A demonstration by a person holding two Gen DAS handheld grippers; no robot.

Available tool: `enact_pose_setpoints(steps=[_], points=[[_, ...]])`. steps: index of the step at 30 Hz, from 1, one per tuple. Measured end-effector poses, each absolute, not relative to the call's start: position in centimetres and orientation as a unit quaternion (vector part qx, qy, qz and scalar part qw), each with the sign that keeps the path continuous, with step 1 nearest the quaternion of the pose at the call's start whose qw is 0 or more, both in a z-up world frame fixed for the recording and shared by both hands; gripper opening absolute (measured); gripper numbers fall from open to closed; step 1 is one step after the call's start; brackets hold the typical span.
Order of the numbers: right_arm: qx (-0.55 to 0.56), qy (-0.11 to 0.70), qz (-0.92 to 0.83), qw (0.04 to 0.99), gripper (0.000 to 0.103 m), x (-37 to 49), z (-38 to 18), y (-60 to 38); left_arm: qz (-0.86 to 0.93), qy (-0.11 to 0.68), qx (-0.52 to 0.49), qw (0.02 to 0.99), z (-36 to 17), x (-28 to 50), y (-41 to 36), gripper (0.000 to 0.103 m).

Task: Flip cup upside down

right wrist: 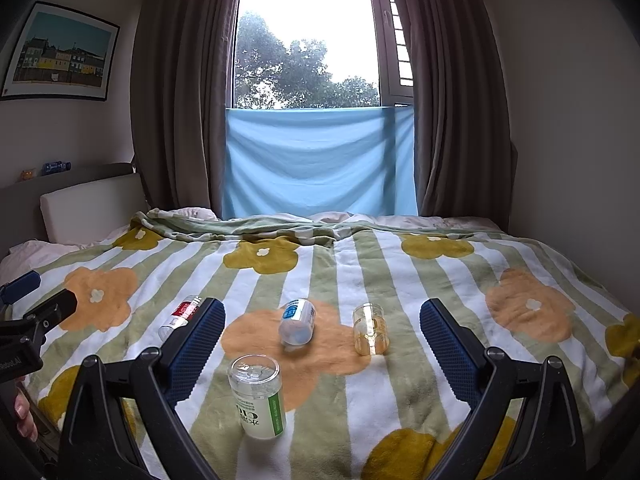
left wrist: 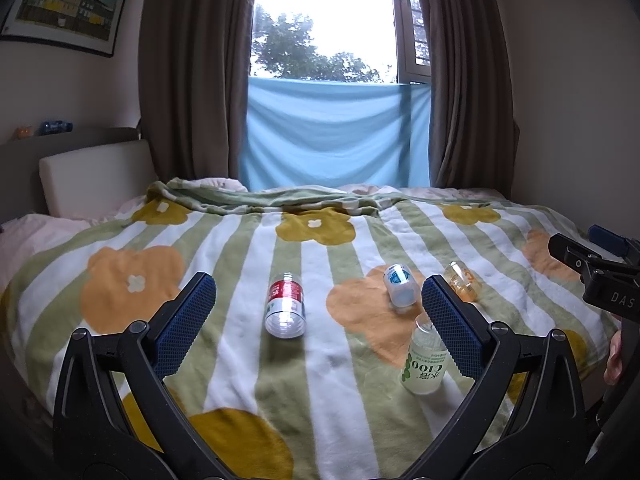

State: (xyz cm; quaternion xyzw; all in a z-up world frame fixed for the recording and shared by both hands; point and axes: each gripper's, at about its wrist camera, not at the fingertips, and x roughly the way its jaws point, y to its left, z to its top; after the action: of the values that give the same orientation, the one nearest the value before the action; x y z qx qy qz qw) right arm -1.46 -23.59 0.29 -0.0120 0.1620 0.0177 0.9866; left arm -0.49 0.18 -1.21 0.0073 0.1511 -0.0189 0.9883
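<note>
Several clear plastic cups cut from bottles lie on the flowered bed blanket [left wrist: 224, 360]. A red-label cup [left wrist: 285, 306] lies on its side between my left gripper's fingers; it also shows in the right wrist view [right wrist: 180, 315]. A blue-label cup [left wrist: 400, 285] [right wrist: 297, 321] lies on its side. An amber cup [left wrist: 463, 280] [right wrist: 370, 329] lies tilted. A green-label "C100" cup [left wrist: 425, 360] [right wrist: 258, 394] stands leaning. My left gripper [left wrist: 318, 308] is open and empty above the blanket. My right gripper [right wrist: 322, 334] is open and empty, with the blue-label and amber cups between its fingers.
The bed's headboard and pillow [left wrist: 94, 178] are at the far left. Brown curtains [left wrist: 188, 72] and a blue cloth [left wrist: 336, 132] cover the window behind the bed. The right gripper's body [left wrist: 600, 276] shows at the left view's right edge.
</note>
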Motion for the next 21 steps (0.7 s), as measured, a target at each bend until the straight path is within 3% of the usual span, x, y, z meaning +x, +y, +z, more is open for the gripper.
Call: enact_pose_setpoints(steps=[21], points=[[-0.013,0.163,0.017,0.986,0.098,-1.43,0.28,-23.74,-0.02,0.147,0.015,0.989,-0.88,-0.59,0.17,0.103]])
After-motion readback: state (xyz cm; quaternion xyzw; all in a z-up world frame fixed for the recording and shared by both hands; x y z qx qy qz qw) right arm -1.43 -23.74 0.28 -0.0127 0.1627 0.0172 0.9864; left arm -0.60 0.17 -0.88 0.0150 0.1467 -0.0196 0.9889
